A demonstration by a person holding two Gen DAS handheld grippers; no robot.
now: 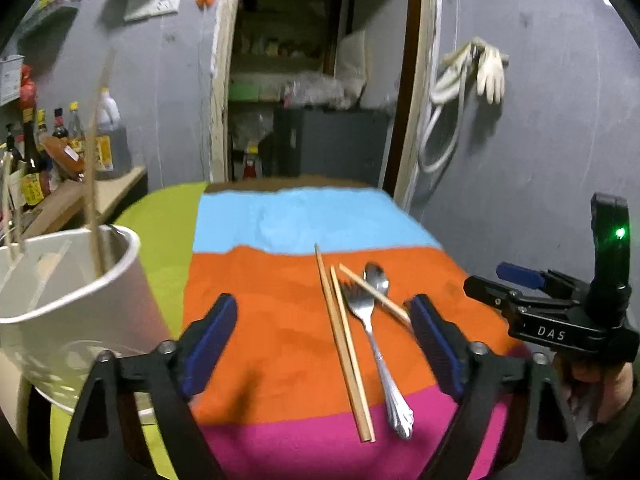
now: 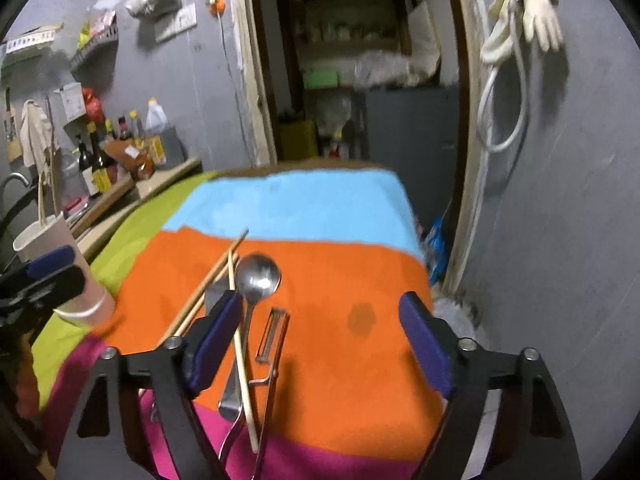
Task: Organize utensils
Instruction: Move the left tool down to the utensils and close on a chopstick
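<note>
L gripper (image 1: 322, 338) jaws apart, empty; R gripper (image 2: 322, 338) same, tilted down

One legible marking found: the letters "DAS" in pale capitals on the black body of the right tongs (image 1: 516, 276), seen in the left wrist view. Labels on the bottles (image 1: 32, 160) at the left wall are present but too blurred to read.
</note>
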